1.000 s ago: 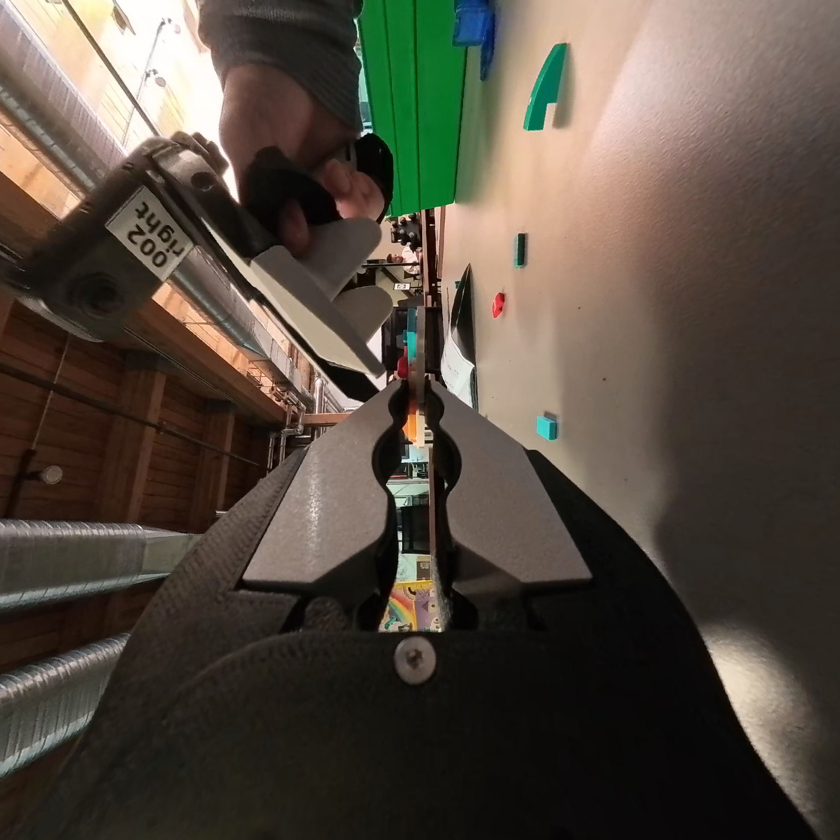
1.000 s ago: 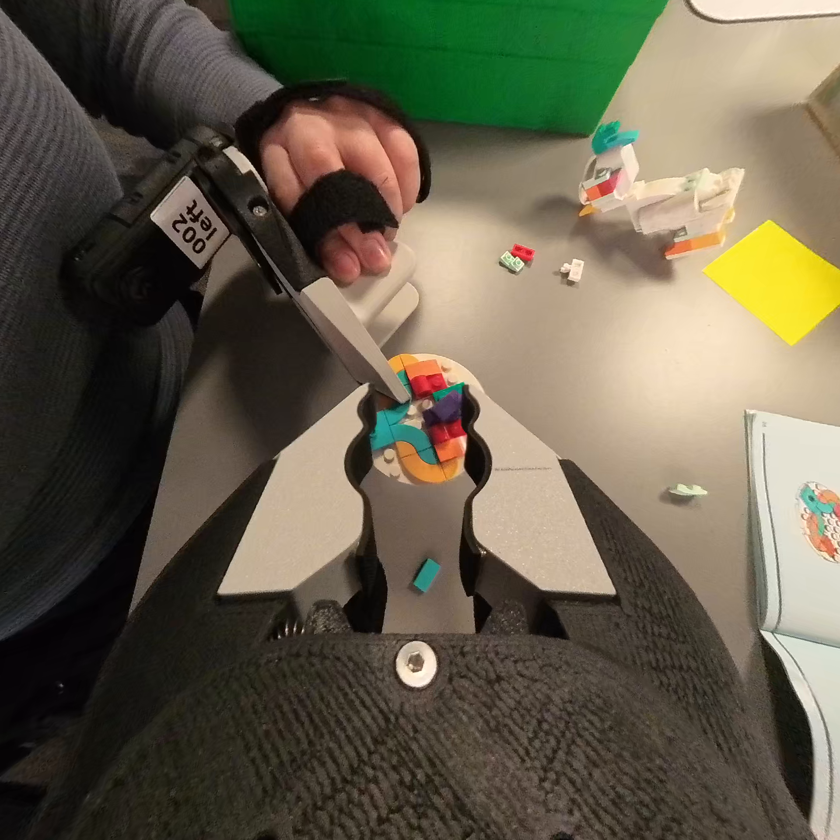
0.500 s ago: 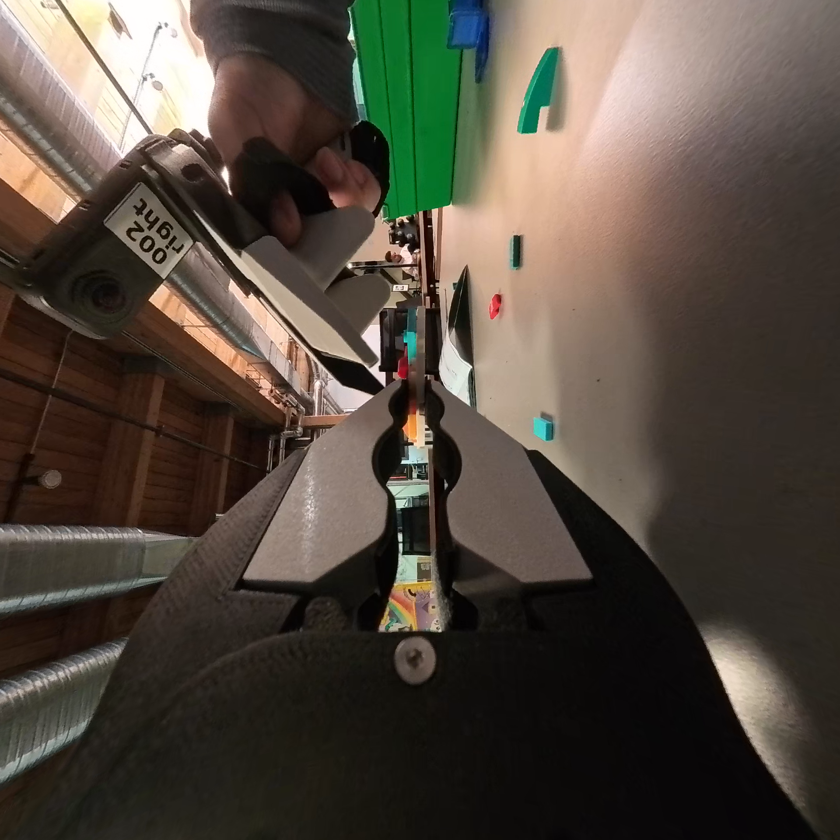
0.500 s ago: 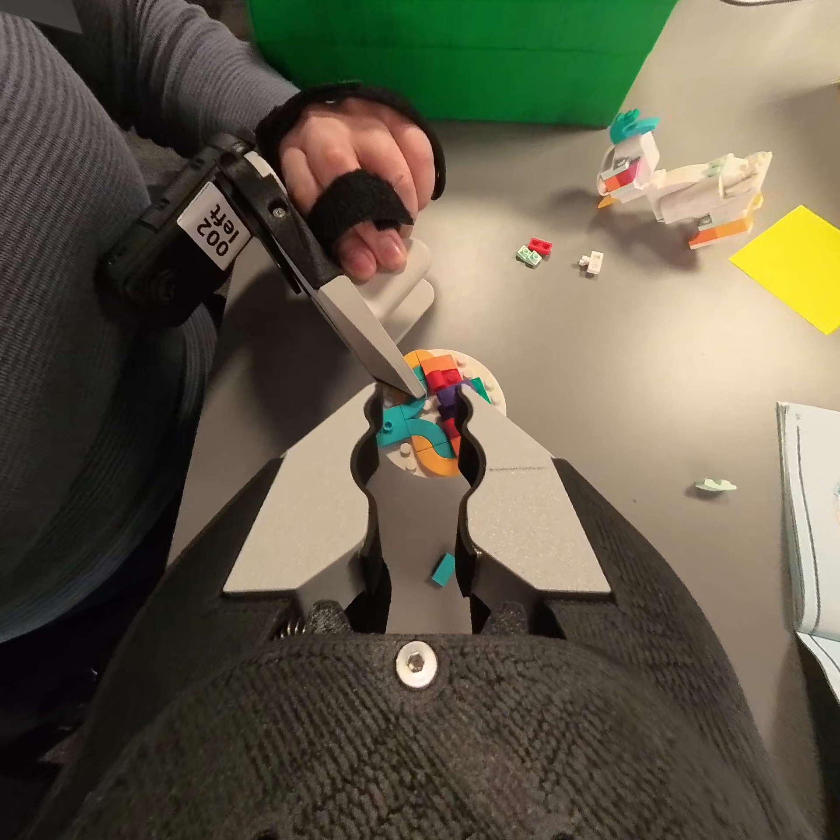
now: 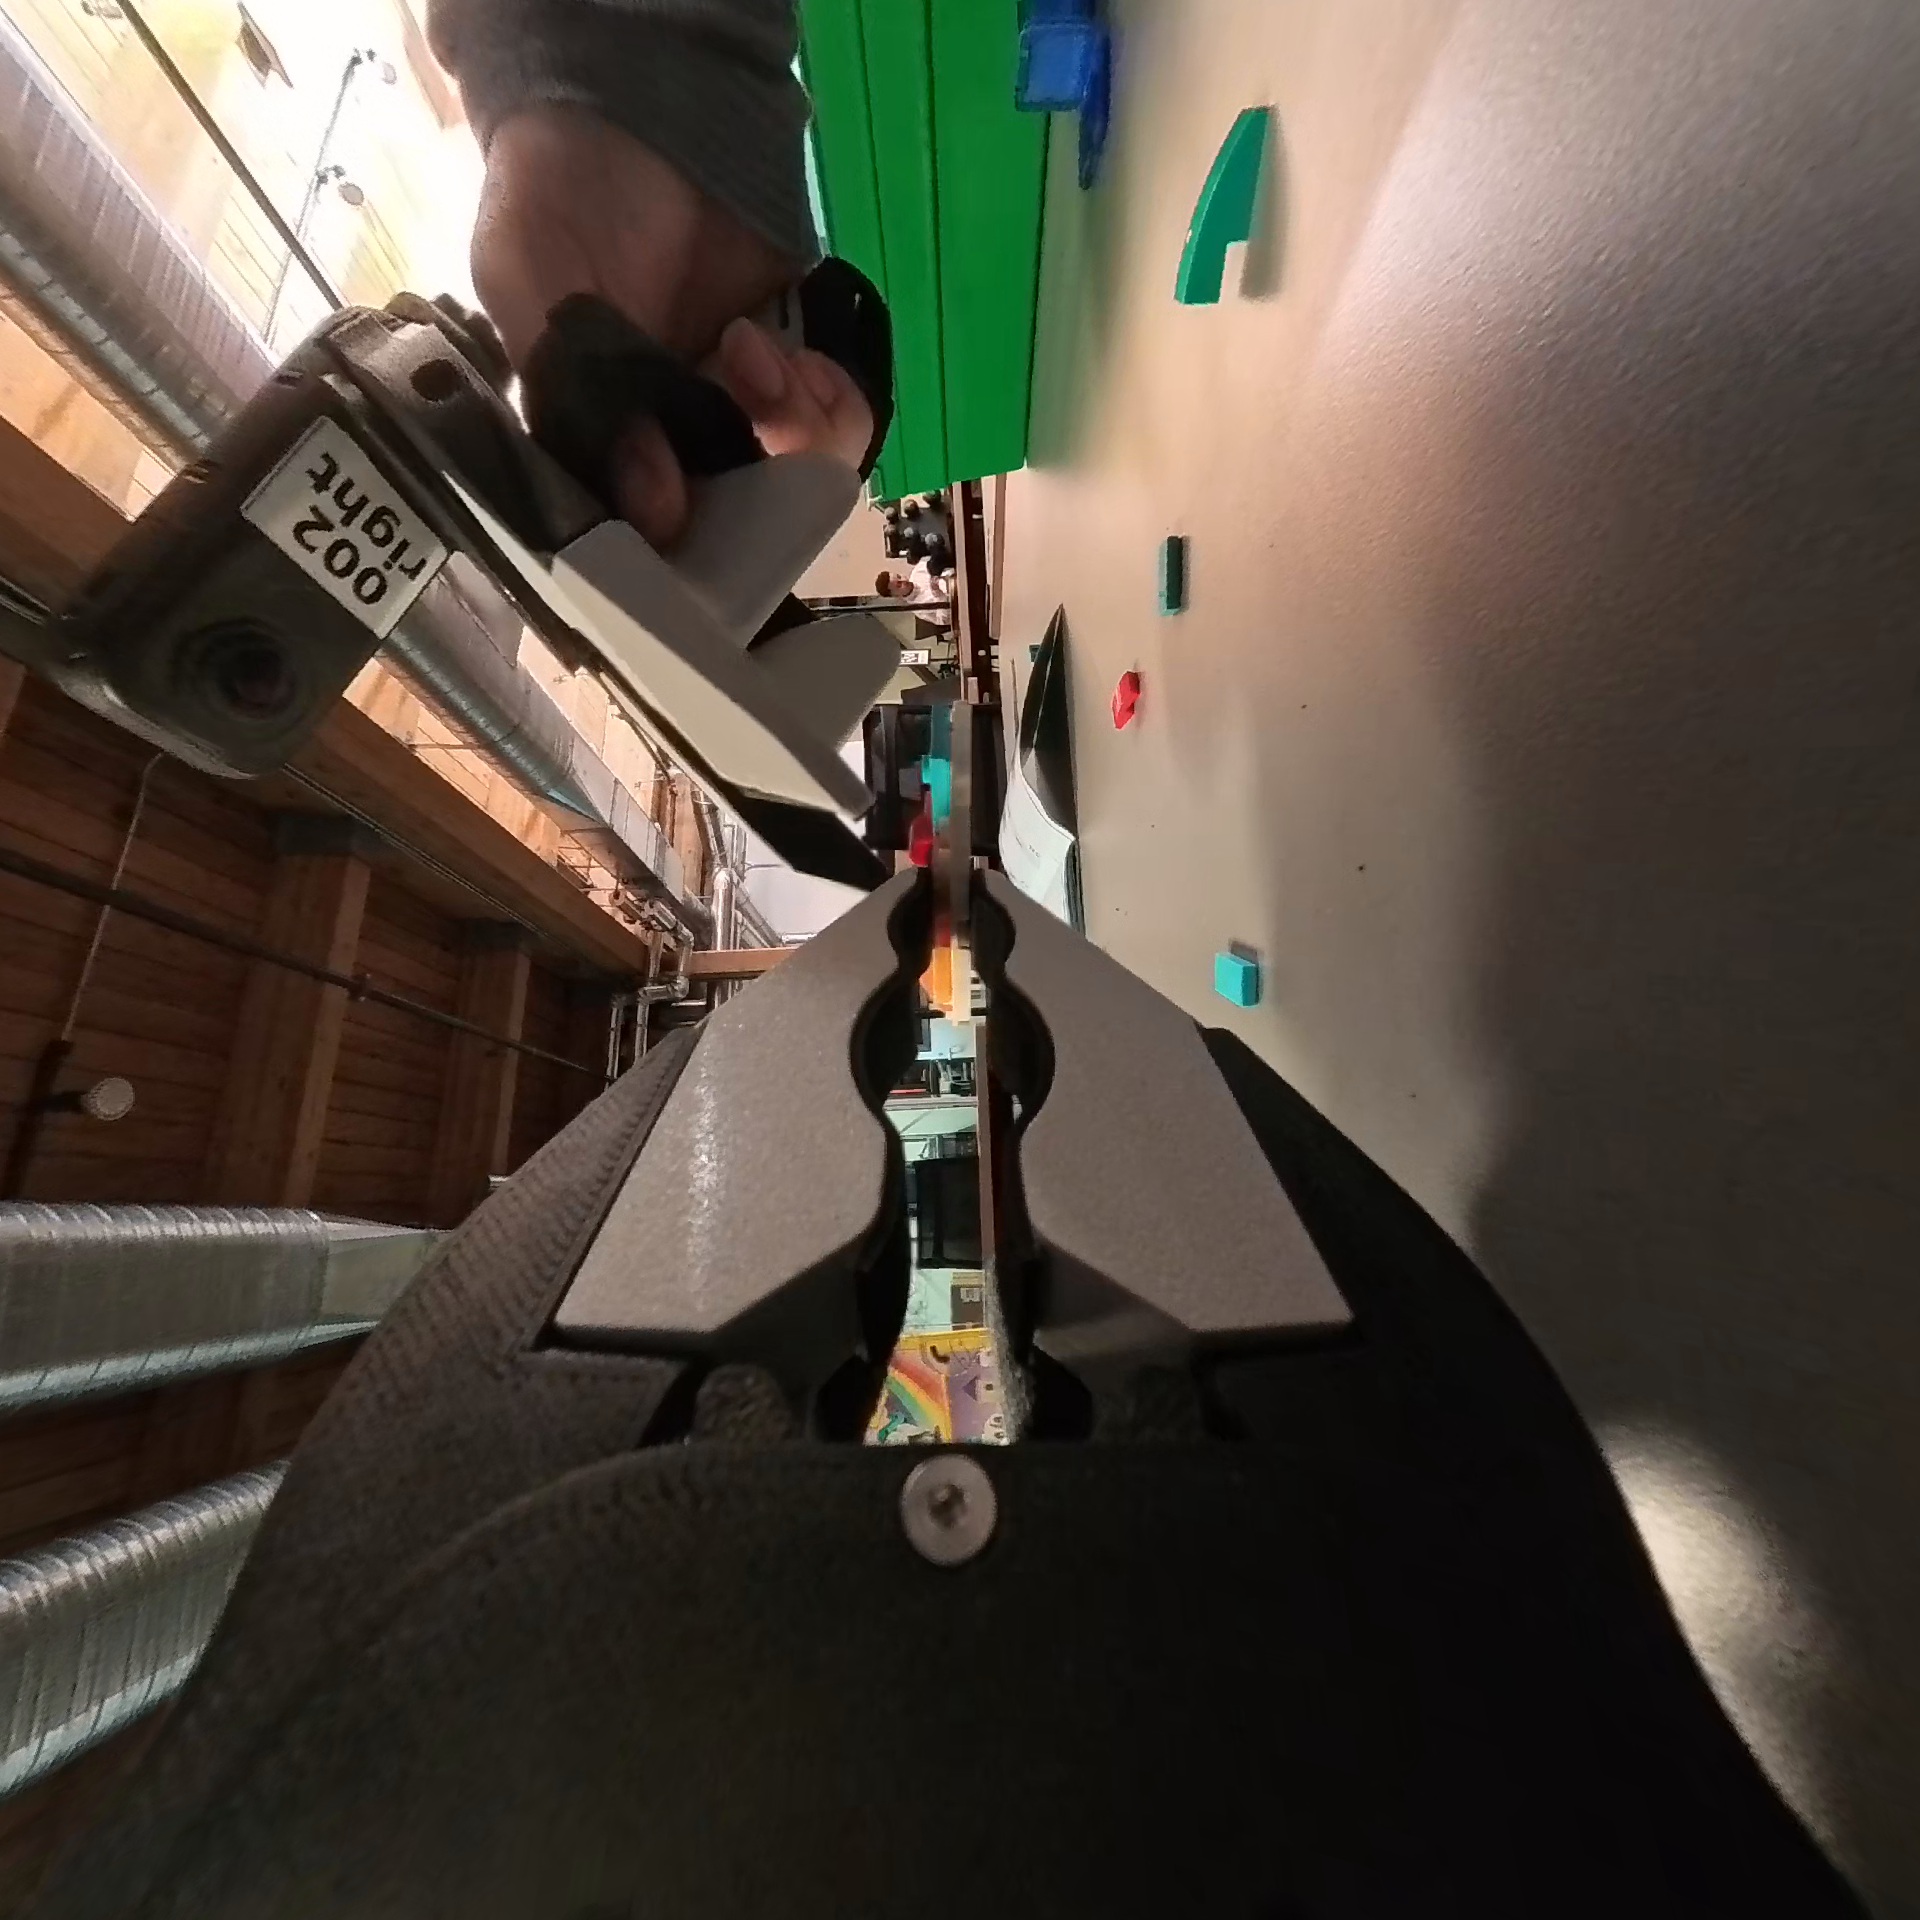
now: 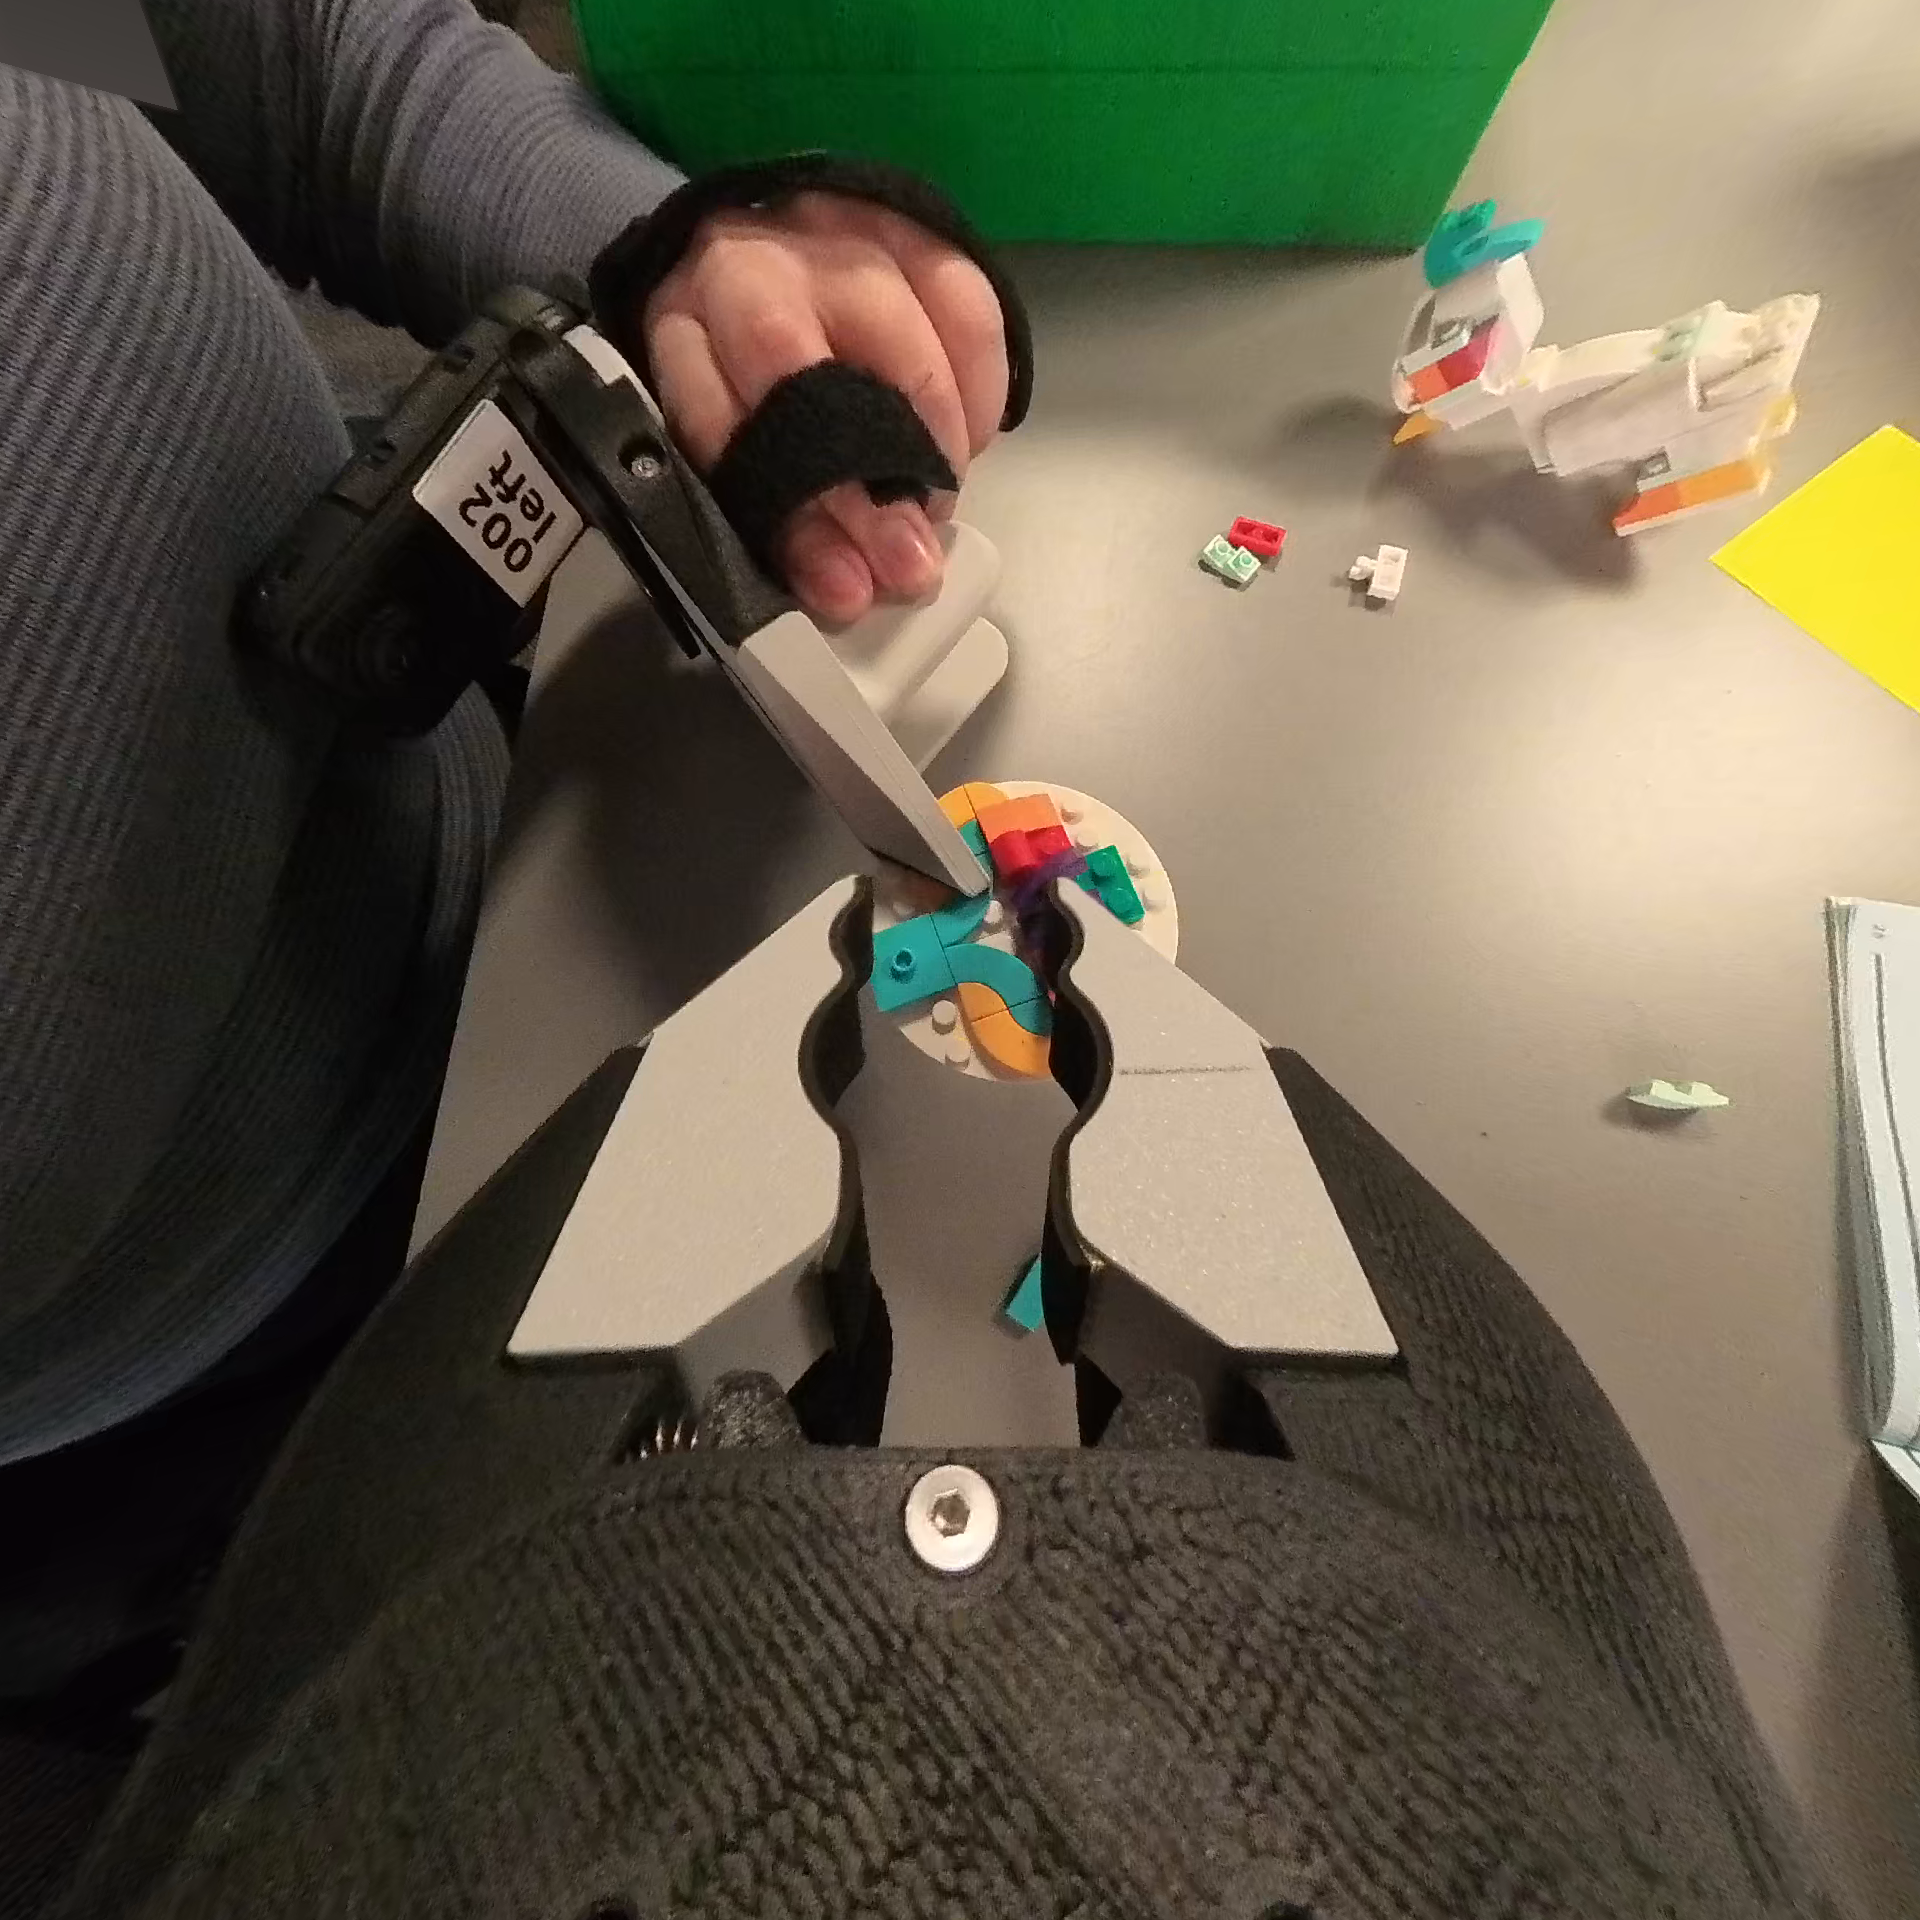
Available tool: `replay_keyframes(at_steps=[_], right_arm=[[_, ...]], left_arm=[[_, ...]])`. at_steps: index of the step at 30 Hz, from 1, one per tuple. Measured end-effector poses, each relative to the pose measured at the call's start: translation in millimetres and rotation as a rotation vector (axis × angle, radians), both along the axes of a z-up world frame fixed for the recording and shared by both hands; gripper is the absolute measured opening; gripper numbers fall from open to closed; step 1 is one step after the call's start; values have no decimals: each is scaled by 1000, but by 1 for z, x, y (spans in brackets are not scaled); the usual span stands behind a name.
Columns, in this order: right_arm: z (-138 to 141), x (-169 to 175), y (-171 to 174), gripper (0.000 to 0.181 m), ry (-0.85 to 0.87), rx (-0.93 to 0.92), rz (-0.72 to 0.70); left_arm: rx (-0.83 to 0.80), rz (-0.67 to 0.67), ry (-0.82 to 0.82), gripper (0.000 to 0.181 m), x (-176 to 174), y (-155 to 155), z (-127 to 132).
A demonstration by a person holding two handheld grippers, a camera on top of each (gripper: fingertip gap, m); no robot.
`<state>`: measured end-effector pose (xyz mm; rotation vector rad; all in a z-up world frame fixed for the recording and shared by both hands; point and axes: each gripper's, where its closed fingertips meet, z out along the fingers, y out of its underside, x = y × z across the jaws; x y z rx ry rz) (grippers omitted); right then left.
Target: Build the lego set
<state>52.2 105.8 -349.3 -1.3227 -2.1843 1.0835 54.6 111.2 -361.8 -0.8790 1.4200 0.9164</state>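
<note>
Lego disc (image 6: pixel 1023 935), round and white, partly covered in teal, orange, red and purple pieces, is held edge-on between the left tongs (image 5: pixel 954 914), which are clamped on its rim; in the left wrist view the plate stands as a thin vertical sliver in the narrow gap. Right tongs (image 6: pixel 961 899) sit directly over the disc with jaws apart, one tip on either side of the built-up centre, nothing gripped that I can make out. Judged step: pressing or adjusting a piece on the disc while the other hand braces it. Next move likely calls for a small, square closing or push onto the purple-red cluster, with the left grip kept firm so the plate does not twist.

Left hand (image 6: pixel 831 374), strapped, angles its tool down from the upper left. Beyond, loose bricks on the worktop (image 6: pixel 1455 831): a teal piece (image 6: pixel 1029 1294), a red one (image 6: pixel 1259 534). Farther off, a finished white bird model (image 6: pixel 1590 395) and a green bin (image 6: pixel 1039 114).
</note>
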Motion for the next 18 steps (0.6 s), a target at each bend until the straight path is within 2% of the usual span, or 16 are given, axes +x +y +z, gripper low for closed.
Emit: replay_keyframes(at_steps=[7,11,18], right_arm=[[-2,4,-1,31,-35,-4,3],[6,-1,7,27,18,28,-20],[-1,-8,9,21,22,251,51]], left_arm=[[2,-1,0,4,0,0,0],[1,-4,-1,4,1,0,0],[-4,-6,1,4,1,-1,-1]])
